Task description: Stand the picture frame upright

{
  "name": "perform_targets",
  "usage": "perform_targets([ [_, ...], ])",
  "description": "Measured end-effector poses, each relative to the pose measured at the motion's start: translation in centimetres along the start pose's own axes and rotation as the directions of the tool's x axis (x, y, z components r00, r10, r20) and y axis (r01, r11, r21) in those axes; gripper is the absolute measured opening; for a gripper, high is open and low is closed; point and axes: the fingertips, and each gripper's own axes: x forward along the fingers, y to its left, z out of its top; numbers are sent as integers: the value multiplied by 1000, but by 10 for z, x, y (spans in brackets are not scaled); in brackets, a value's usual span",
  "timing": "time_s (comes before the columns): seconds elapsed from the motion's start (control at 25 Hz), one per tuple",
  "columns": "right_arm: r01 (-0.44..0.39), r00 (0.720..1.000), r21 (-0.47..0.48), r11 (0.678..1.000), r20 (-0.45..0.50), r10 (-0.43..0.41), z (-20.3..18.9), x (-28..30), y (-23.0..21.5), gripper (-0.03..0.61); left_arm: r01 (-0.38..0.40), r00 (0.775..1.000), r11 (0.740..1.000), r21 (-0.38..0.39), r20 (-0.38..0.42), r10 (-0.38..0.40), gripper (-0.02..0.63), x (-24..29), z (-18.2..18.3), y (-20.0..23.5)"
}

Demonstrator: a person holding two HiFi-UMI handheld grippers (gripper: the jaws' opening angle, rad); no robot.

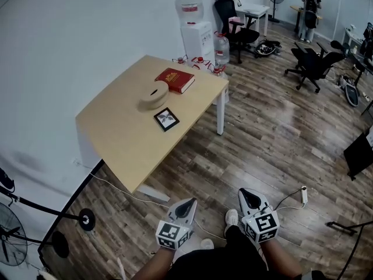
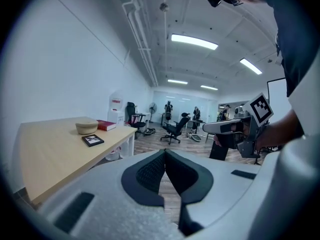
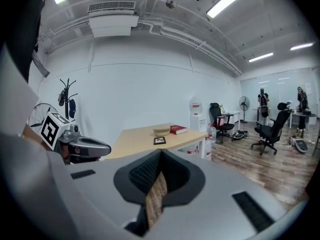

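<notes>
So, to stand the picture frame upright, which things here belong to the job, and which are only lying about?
For the job: picture frame, flat on the table; left tool and right tool, both shut.
Lying about: red book; beige bowl; water dispenser.

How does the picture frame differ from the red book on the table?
The picture frame is black-rimmed around a pale picture; the red book has a red cover. The book is larger and thicker than the frame. Both lie flat on the table.
</notes>
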Motion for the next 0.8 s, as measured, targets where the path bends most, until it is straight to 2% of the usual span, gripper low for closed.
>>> perform_targets([
  [0.36,-84,996,-4,996,-4,84,27,64,-92,9,-55,998,998,13,2,55,0,111,45,15],
  [0.64,-152,988,-27,988,-10,152,39,102,-132,9,-119,993,993,-2,14,119,0,143,72,20],
  [0.8,-178,984,-15,984,-21,178,44,125,-138,9,-140,990,990,-1,21,140,0,157,83,33],
])
